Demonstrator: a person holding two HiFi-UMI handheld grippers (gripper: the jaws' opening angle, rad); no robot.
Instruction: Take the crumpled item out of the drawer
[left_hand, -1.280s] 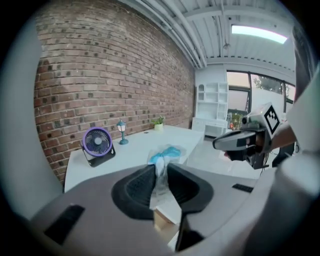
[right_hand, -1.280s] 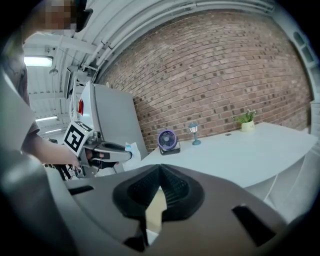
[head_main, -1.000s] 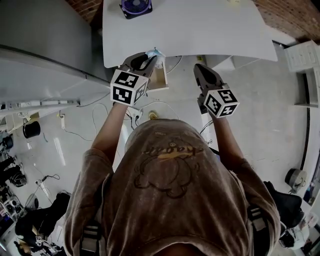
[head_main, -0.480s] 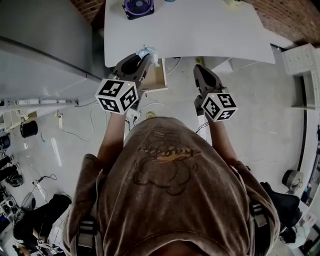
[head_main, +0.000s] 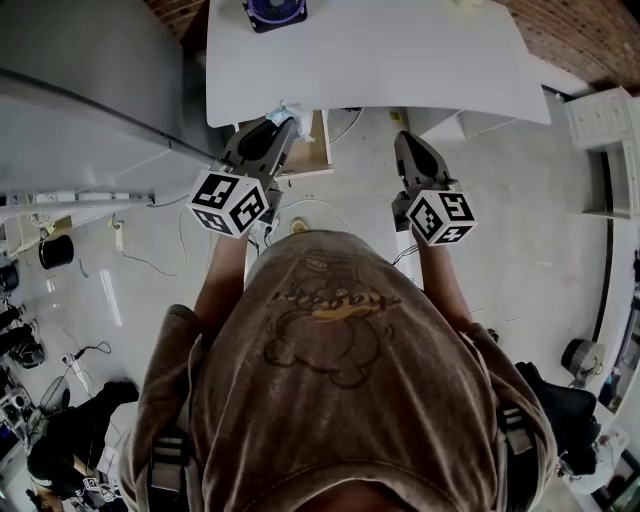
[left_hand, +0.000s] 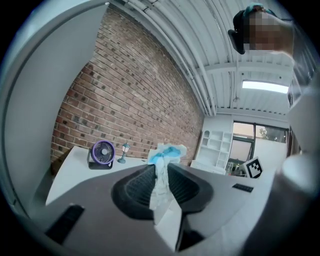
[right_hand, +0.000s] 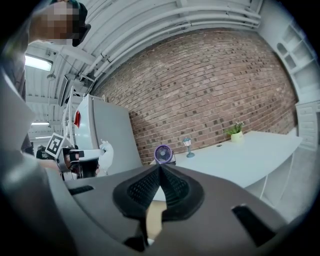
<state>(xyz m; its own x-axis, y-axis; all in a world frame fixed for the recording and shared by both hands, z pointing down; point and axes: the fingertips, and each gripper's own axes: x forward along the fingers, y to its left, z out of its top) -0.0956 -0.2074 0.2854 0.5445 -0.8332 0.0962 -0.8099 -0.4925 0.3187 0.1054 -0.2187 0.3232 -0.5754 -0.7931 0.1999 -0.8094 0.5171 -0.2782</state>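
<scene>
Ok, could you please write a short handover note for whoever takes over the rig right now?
Left gripper: shut on the crumpled item, a white and blue wad, held at the near edge of the table.
Right gripper: shut and empty, to the right of the drawer in the head view.
Drawer: open under the table edge, just below the left gripper.
Done: the item is gripped and appears lifted clear of the drawer.
Left: probably set the item down somewhere, likely on the table. The drawer is not yet closed.
</scene>
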